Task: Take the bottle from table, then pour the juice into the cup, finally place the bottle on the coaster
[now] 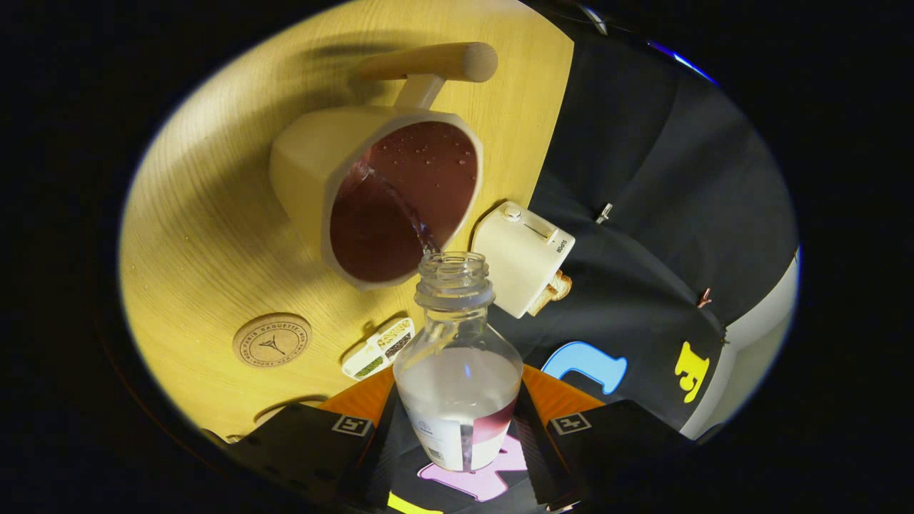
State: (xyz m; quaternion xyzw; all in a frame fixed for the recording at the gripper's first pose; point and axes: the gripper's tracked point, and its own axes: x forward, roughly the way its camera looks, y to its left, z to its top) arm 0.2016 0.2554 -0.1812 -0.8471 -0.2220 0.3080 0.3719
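My gripper [460, 435] is shut on a clear plastic bottle [457, 371], holding it by its lower body between the two fingers. The bottle is tipped toward the cream cup [314, 157], and only a little dark red juice is left near its base. A thin stream of juice [400, 207] runs from the open bottle mouth [454, 268] into the cup, which holds dark red juice [400, 207] with bubbles on top. The cup has a wooden handle [428, 63]. A round cork coaster [272, 340] lies on the wooden table [207, 214], beside the left finger and apart from the cup.
A small white toaster [525, 257] with a slice of bread stands just beyond the bottle mouth, near the table edge. A small white tray [378, 348] with several seed compartments lies between the coaster and the bottle. The booth's black cloth wall [643, 214] hangs past the table.
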